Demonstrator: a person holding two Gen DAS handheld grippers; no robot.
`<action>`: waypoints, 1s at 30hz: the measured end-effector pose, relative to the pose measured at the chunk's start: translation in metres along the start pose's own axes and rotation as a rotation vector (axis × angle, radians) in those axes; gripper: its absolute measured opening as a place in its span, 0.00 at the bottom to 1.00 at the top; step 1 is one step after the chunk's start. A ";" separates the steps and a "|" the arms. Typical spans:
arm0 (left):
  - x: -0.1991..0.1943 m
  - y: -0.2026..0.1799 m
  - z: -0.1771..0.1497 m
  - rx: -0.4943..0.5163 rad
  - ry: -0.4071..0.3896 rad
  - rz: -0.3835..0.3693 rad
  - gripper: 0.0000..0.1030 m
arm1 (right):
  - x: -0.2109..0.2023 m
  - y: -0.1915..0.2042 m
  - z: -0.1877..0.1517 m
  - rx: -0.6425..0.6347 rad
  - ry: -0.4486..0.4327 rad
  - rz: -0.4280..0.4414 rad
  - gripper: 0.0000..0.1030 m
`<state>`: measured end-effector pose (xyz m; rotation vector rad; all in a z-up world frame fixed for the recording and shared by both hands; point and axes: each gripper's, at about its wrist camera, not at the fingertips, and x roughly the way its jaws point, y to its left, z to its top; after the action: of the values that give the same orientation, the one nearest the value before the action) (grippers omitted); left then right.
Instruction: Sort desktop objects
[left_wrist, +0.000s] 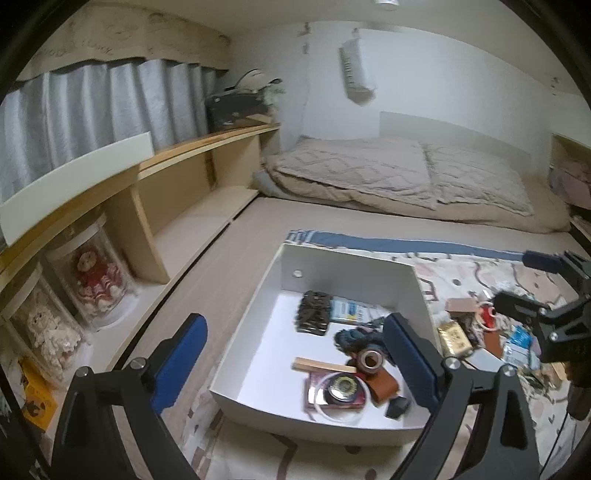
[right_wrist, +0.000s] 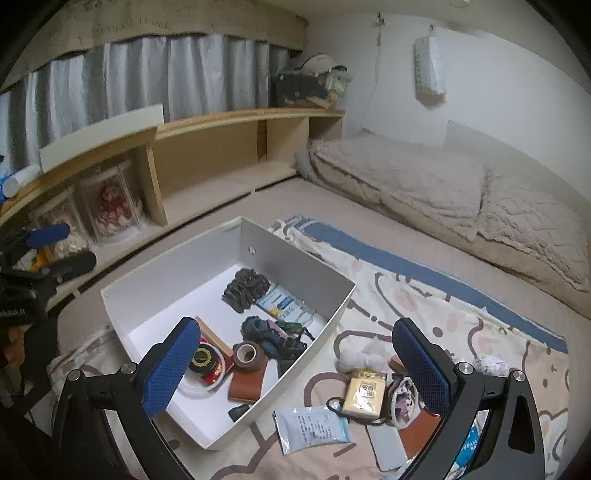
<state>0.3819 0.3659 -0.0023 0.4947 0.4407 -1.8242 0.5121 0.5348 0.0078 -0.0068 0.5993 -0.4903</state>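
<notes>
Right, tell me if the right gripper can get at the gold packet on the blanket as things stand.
Probably yes. The right gripper is open and empty, and the gold packet lies face up on the blanket outside the white box. Only a black cord and neighbouring clutter crowd its edges.

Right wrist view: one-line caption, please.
Open right gripper above white box of sorted items; packets lie unsorted on blanket.
</notes>
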 end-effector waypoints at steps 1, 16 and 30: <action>-0.004 -0.003 0.000 0.011 -0.005 -0.004 0.95 | -0.004 0.000 -0.002 0.004 -0.005 0.003 1.00; -0.050 -0.040 -0.009 0.057 -0.005 -0.025 1.00 | -0.059 -0.006 -0.020 0.029 -0.043 0.024 1.00; -0.077 -0.059 -0.030 0.074 0.024 -0.081 1.00 | -0.095 0.000 -0.047 -0.018 -0.032 0.014 1.00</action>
<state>0.3505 0.4605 0.0168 0.5569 0.4162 -1.9191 0.4185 0.5831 0.0202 -0.0270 0.5725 -0.4704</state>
